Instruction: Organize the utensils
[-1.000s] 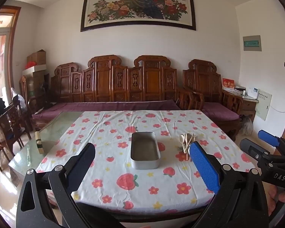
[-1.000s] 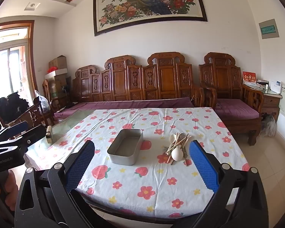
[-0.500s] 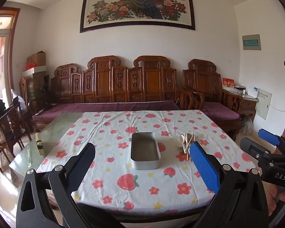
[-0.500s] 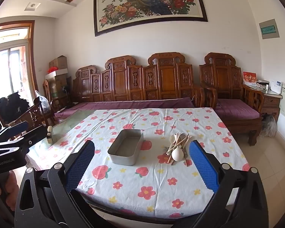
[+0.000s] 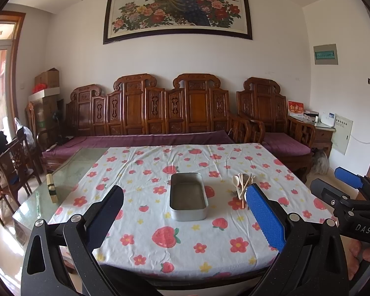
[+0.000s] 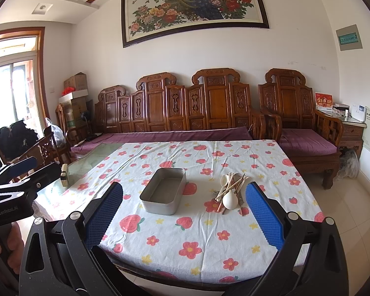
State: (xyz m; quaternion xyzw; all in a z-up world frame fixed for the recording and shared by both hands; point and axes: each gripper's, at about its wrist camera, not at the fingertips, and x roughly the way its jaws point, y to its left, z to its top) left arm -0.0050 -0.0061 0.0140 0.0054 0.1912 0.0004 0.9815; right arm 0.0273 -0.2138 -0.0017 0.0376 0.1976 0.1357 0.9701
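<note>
A grey metal tin sits empty near the middle of a table with a flowered cloth. To its right lies a pile of utensils: white spoons and wooden chopsticks crossed over each other. My left gripper hangs open before the table's near edge, nothing between its blue pads. My right gripper is open too, also short of the table. Each gripper shows in the other's view: the right gripper at the right edge, the left gripper at the left edge.
A small wooden block stands on the bare glass at the table's left side. Carved wooden benches with purple cushions line the far wall. Wooden chairs stand left of the table. A side cabinet is at the right.
</note>
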